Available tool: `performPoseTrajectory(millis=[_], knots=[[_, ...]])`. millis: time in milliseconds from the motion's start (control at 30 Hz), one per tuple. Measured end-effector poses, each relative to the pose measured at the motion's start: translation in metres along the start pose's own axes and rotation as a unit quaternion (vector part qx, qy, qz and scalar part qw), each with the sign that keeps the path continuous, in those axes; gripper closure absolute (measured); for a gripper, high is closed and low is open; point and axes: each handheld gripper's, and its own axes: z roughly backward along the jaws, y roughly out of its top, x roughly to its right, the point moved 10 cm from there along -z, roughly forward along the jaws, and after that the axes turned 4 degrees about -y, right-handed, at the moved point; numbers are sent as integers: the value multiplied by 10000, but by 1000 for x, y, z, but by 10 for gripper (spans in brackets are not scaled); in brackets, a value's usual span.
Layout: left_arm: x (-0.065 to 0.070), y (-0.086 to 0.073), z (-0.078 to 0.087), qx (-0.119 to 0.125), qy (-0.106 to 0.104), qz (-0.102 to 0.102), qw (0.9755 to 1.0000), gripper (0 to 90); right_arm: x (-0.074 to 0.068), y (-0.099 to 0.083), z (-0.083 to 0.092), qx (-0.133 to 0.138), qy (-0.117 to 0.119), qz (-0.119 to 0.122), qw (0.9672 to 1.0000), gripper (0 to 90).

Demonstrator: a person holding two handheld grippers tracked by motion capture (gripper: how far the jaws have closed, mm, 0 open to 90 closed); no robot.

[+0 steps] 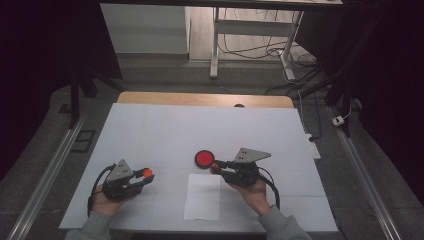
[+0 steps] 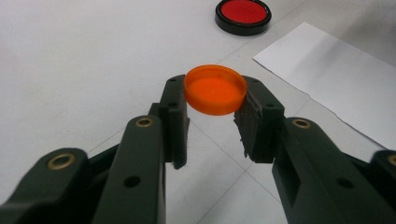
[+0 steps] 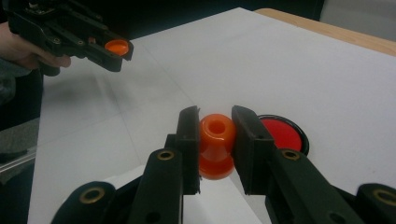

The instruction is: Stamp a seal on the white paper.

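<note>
My left claw (image 2: 212,121) pinches a small orange plastic cap (image 2: 215,88) by its rim above the white table cover (image 1: 150,135); my right claw (image 3: 215,140) pinches an orange stamp-like knob (image 3: 215,144) at its narrow waist. Both look light, stiff and slippery, so grip the sides squarely. Beside it the shallow round black-rimmed ink pad (image 1: 204,159) lies open, filled with red.

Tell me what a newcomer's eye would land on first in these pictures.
The bright orange pieces stand out: an orange cap clamped in the left gripper, and an orange spool-shaped piece clamped in the right gripper. Just beyond the right gripper, a red disc in a black rim lies on the white table.
</note>
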Motion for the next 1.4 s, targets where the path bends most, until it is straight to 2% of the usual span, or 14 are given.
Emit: performPoseTrajectory(millis=[533,767,1400], knots=[[0,0,0,3,-9,5,10000,645,-13,-20,-10,-320,183,51,9993,719],[0,0,0,9,-17,14,10000,645,-23,-29,-18,-473,304,121,9983,718],[0,0,-1,-13,-23,7,10000,645,-31,-46,-29,-829,281,351,9955,718]])
